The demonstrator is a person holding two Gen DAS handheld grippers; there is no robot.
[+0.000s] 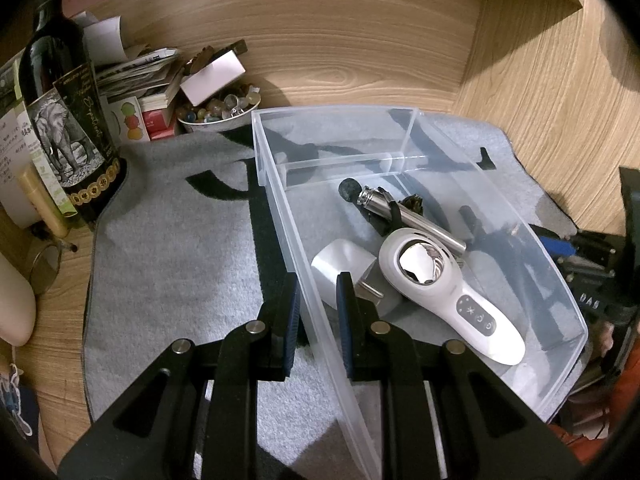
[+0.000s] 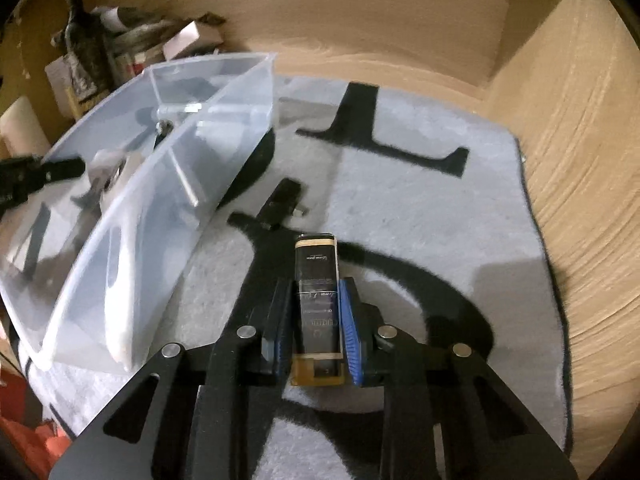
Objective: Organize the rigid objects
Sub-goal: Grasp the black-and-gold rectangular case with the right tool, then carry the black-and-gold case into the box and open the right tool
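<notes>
Right gripper clamps its fingers on the black-and-gold box lying on the grey mat. Left gripper, fingers pinched on the clear bin's wall, steadies it. A shallow grip may let the box slip on lifting.

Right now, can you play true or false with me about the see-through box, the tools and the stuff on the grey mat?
1. The left tool pinches the wall of the clear box. True.
2. The right tool is empty. False: it grips a dark rectangular lighter-like item lying on the grey mat.
3. A white handheld device lies inside the box. True.
4. The box has a lid on. False: it is open on top.
5. A dark bottle with an elephant label stands beside the mat. True.
</notes>
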